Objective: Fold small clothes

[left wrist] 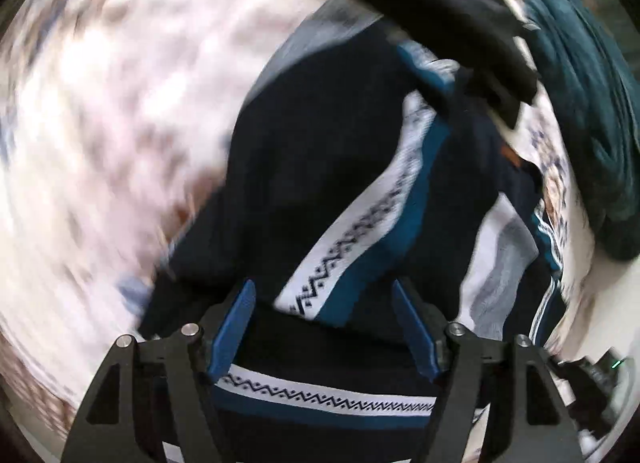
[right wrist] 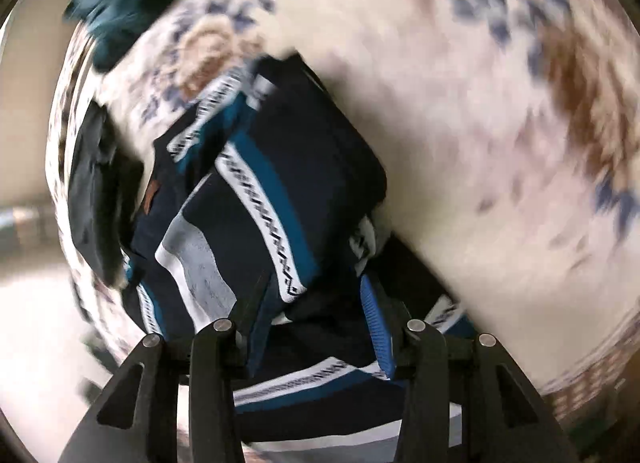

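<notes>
While both frames are motion-blurred, the left gripper (left wrist: 324,303) shows blue fingers (left wrist: 234,333) spread wide, with the sweater (left wrist: 320,151) lying between and under them; nothing pinched. Right gripper (right wrist: 316,319) also has its pads apart, navy fabric bunched between them; can't tell if anything is caught. Sweater is navy with white zigzag bands and teal stripes, partly folded into a rumpled stack on the floral carpet (left wrist: 100,103). From the left wrist, the right gripper's black body (left wrist: 460,15) hangs over the sweater's far end. A teal garment (left wrist: 580,103) lies beyond, just beside the sweater.
</notes>
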`<move>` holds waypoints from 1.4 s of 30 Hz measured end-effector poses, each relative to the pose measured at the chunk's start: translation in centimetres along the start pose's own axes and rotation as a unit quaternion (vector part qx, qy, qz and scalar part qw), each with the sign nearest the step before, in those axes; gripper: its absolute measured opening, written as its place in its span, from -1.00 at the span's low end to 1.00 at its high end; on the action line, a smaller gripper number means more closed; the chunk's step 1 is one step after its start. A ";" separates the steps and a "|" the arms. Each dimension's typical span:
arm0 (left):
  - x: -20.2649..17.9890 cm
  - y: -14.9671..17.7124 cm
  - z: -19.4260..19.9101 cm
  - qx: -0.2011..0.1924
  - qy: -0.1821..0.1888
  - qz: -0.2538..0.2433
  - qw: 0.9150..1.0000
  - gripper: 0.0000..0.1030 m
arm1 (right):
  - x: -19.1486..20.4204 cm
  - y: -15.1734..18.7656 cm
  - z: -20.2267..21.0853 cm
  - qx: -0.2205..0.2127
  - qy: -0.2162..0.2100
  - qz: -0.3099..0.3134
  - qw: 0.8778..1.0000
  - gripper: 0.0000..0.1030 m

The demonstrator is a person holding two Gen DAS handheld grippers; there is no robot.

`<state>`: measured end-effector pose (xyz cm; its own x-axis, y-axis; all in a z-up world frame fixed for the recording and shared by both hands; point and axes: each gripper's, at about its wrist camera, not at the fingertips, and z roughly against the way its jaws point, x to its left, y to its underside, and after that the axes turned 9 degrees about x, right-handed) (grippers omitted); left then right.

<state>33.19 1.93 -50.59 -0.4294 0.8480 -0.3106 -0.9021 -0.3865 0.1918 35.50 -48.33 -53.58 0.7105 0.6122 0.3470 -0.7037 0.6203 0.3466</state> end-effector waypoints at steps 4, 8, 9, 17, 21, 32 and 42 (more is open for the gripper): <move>1.5 -0.6 -0.9 -0.010 0.020 0.054 0.998 -0.14 | -0.2 -0.9 -2.8 -0.005 -0.026 -0.018 0.999 -0.24; 2.4 0.0 -1.1 -0.017 -0.016 0.043 0.999 -0.63 | 0.1 -0.7 -3.0 -0.047 -0.002 -0.010 0.999 -0.76; 2.4 0.3 -1.0 -0.019 -0.019 0.036 0.999 -0.62 | 0.2 -0.8 -3.0 -0.048 0.005 -0.011 0.999 -0.77; -1.4 0.7 0.8 -0.025 -0.092 -0.032 0.995 -0.42 | 0.1 -1.5 -1.9 0.001 0.015 0.019 1.000 -0.12; -5.3 2.8 2.4 -0.076 -0.131 -0.109 0.982 0.86 | 0.5 0.5 1.9 -0.025 0.033 0.072 0.997 0.70; -15.7 17.2 0.0 -0.050 -0.156 -0.242 0.956 0.89 | -3.4 4.3 9.9 -0.030 0.088 0.119 0.989 0.92; -20.3 36.7 -10.8 0.040 -0.169 -0.204 0.963 0.89 | -4.1 -1.1 9.9 0.026 0.067 0.249 0.966 0.92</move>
<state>8.28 -33.37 -47.35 0.0105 0.9983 -0.0568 -0.9809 0.0214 0.1935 33.30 -56.44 -46.74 0.2751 0.8884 0.3675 -0.9551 0.2086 0.2106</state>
